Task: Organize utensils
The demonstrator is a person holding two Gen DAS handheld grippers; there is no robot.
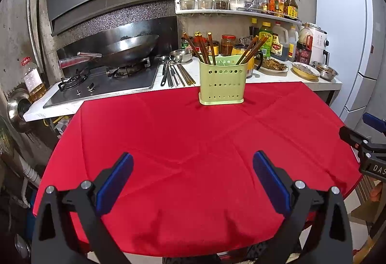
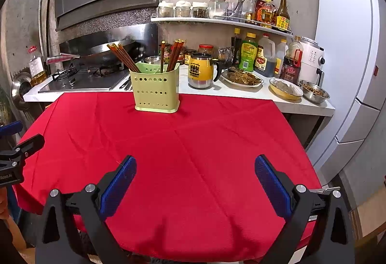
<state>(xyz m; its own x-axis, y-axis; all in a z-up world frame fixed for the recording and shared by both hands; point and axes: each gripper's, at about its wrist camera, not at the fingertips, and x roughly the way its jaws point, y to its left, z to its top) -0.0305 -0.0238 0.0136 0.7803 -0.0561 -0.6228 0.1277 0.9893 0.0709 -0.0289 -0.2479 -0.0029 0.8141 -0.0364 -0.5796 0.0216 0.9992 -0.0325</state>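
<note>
Left claw and right claw hover spread wide and empty over the red-clothed table. Brown chopsticks stand in the green perforated holder at the far edge, upright for draining. Loose metal utensils lie behind on the worktop, probably awaiting collection.
</note>
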